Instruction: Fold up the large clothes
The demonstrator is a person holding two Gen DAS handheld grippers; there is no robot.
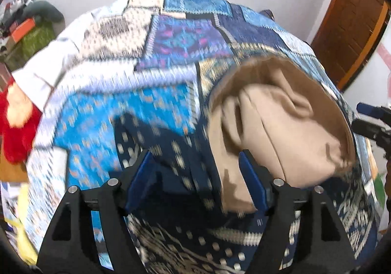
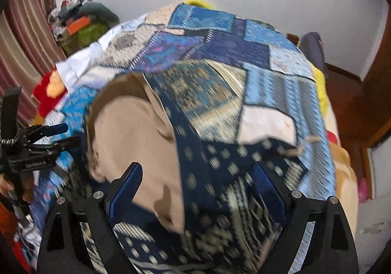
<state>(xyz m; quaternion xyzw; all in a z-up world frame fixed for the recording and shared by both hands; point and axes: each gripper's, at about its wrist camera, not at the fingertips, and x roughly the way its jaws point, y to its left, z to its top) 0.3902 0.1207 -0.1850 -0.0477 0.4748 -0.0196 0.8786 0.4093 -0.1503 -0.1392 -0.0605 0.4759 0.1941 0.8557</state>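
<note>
While unfolded: tan garment [image 1: 281, 127] atop patchwork bedspread [image 1: 171, 41]

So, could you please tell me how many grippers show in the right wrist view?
2: the right gripper in the foreground, open over the patchwork quilt, and the left gripper at the left edge, beside the beige garment.

White lettering on left gripper [image 2: 58, 135] body; blurred, unreadable; no other text.
</note>
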